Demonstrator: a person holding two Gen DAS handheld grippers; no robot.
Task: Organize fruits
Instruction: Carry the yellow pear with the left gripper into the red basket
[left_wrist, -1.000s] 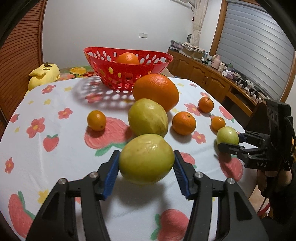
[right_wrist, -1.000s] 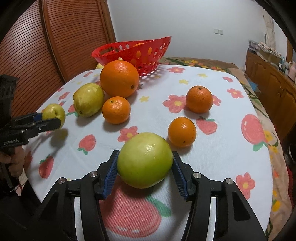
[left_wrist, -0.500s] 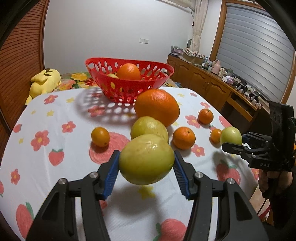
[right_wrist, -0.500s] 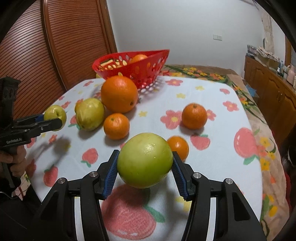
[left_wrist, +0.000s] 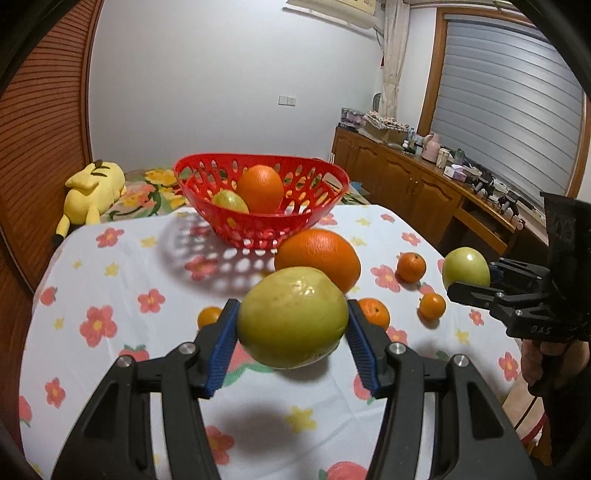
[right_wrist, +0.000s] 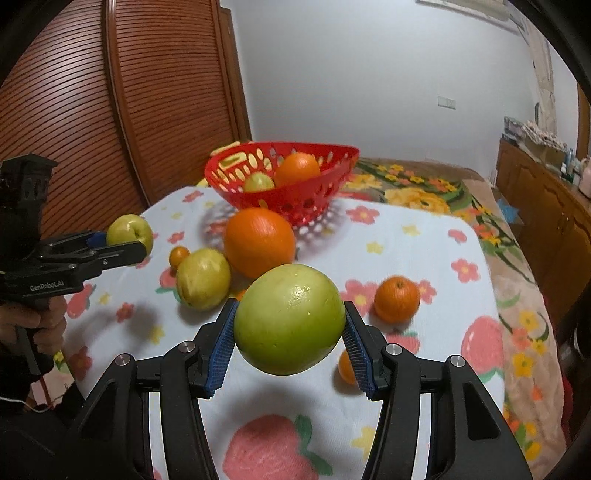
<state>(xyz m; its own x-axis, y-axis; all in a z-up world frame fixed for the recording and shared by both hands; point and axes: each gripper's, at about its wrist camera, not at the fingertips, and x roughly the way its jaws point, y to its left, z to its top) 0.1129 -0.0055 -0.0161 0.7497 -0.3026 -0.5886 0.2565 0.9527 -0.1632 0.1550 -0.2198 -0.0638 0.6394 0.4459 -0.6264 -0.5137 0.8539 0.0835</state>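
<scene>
My left gripper (left_wrist: 291, 343) is shut on a yellow-green fruit (left_wrist: 292, 317) and holds it above the table. My right gripper (right_wrist: 288, 347) is shut on a green fruit (right_wrist: 290, 319), also lifted. Each gripper shows in the other view with its fruit: the right one (left_wrist: 466, 268), the left one (right_wrist: 130, 232). A red basket (left_wrist: 306, 221) at the back holds an orange (left_wrist: 260, 188) and a green fruit (left_wrist: 229, 201). On the flowered tablecloth (left_wrist: 110, 288) lie a large orange (left_wrist: 319, 256), a yellow-green fruit (right_wrist: 203, 283) and several small oranges (left_wrist: 410, 267).
A yellow plush toy (left_wrist: 92, 186) lies behind the table at the back left. A wooden sideboard (left_wrist: 424, 192) with small items runs along the right. A slatted wooden door (right_wrist: 110, 110) stands to the left. The table edge drops off on the right (right_wrist: 491, 295).
Both grippers have risen with their fruit, and the table and basket now sit lower and farther in view. The basket's inside now shows.
</scene>
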